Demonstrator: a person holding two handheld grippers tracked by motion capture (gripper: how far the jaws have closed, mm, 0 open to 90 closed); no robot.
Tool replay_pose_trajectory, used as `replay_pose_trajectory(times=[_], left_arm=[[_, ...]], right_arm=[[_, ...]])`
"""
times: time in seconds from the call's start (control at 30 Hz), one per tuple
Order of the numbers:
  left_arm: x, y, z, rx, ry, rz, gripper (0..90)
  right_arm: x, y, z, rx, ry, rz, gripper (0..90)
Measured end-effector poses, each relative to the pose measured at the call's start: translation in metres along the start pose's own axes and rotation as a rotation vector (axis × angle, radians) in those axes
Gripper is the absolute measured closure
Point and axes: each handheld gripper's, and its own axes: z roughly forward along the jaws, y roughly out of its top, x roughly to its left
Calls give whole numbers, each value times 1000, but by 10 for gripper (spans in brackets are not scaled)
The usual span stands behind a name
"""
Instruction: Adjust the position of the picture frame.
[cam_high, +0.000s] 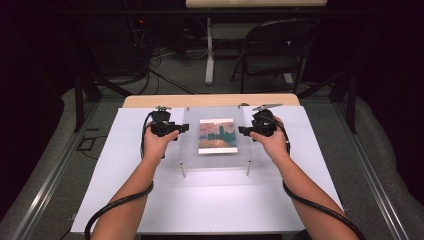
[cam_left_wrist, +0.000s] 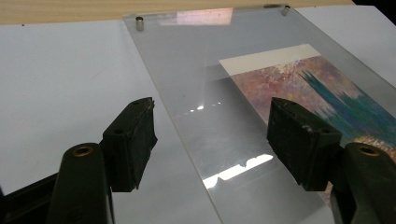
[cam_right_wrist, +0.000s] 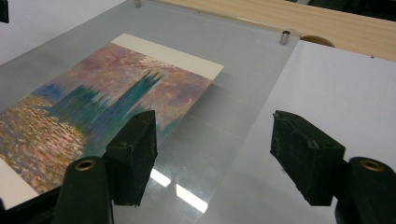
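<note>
A clear acrylic panel rests on short metal standoffs on the white sheet, with a colourful painting print under it. My left gripper stands open at the panel's left edge, one jaw over the white sheet and the other over the acrylic panel near the print. My right gripper stands open at the right edge, straddling the edge of the acrylic panel beside the print. Neither pair of jaws touches the panel that I can see.
A white sheet covers most of the wooden table. Metal standoffs mark the panel's corners. Beyond the table stand a folding chair and a table leg. Cables trail from both grippers along the forearms.
</note>
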Motion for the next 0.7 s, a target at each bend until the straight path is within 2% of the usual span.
replay_pose_trajectory(times=[0.4,0.7], left_arm=[[-3,1,19,33,-16,-24,324],[-1,2,30,60,-22,-37,324]], right_arm=[[2,6,17,16,21,-10,311],[-4,9,26,22,32,42,311]])
